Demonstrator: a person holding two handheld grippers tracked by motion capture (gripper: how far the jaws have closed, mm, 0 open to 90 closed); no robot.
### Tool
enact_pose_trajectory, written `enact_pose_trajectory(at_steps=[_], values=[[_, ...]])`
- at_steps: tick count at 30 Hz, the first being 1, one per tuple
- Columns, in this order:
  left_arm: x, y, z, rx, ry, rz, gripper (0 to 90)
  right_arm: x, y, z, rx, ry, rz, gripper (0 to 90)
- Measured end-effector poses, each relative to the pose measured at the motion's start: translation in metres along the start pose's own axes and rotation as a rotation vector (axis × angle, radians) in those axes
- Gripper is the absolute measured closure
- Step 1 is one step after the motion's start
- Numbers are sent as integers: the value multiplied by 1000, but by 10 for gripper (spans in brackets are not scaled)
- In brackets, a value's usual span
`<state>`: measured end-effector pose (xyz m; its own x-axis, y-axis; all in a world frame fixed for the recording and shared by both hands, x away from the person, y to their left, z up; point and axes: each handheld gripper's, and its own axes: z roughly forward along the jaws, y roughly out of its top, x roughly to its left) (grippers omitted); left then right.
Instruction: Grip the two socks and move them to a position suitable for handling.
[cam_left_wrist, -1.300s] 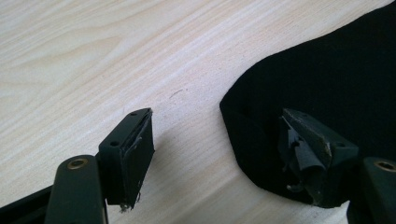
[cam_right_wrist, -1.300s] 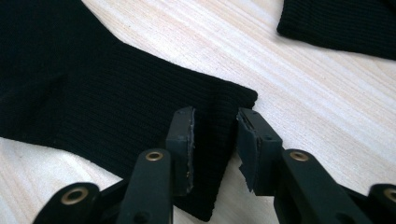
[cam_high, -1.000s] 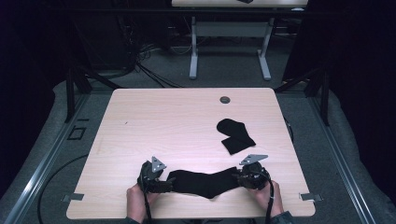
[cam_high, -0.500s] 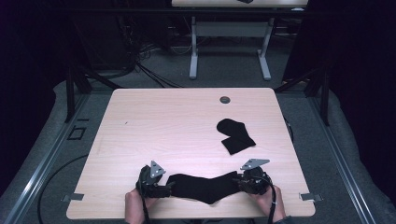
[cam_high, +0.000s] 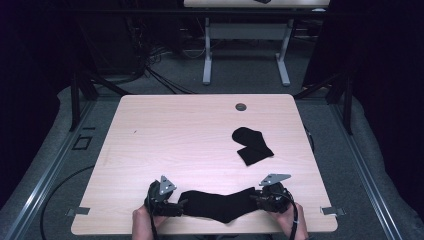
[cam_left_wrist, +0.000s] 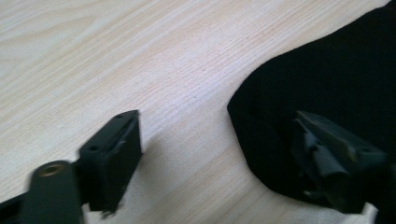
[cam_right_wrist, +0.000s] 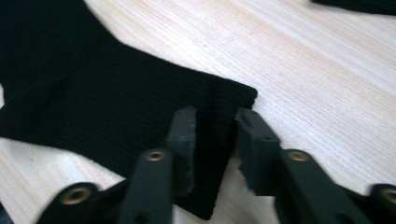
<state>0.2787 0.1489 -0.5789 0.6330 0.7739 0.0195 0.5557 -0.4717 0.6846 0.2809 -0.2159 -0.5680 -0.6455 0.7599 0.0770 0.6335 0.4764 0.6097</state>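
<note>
A long black sock (cam_high: 220, 205) lies flat near the table's front edge, stretched between my two grippers. My left gripper (cam_high: 179, 206) is at its left end. In the left gripper view the gripper (cam_left_wrist: 219, 161) is wide open, and the right fingertip (cam_left_wrist: 327, 154) rests over the sock's toe end (cam_left_wrist: 327, 70). My right gripper (cam_high: 256, 199) is at the sock's right end. In the right gripper view the gripper (cam_right_wrist: 215, 135) stands a little open astride the ribbed cuff (cam_right_wrist: 140, 93), which lies on the wood between its jaws.
A second black sock (cam_high: 252, 145), folded, lies right of the table's (cam_high: 175, 140) middle. A round dark grommet (cam_high: 241, 106) sits near the far edge. Another table's legs stand beyond on the grey floor. The person's hands are at the front edge.
Both grippers drew the long sock toward the front edge and lower onto the table. The sock now lies flatter, and the left jaws stand wide apart.
</note>
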Motion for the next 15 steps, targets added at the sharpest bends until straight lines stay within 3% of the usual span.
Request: enact_pose_trajectory(at_steps=[3,6,7,12,15], values=[[5,3,-10,-54,-9,-27,115,-3,0,-4,-53,3,30,526],[10,5,-18,-80,13,-43,64,-9,4,-10,-75,3,48,393],[19,5,-22,-93,28,-60,59,-11,6,-12,-75,6,49,340],[44,-6,-22,-84,76,-122,30,-21,18,-14,-77,-8,24,200],[53,-12,-19,-66,97,-134,17,-29,27,-12,-86,-15,11,156]])
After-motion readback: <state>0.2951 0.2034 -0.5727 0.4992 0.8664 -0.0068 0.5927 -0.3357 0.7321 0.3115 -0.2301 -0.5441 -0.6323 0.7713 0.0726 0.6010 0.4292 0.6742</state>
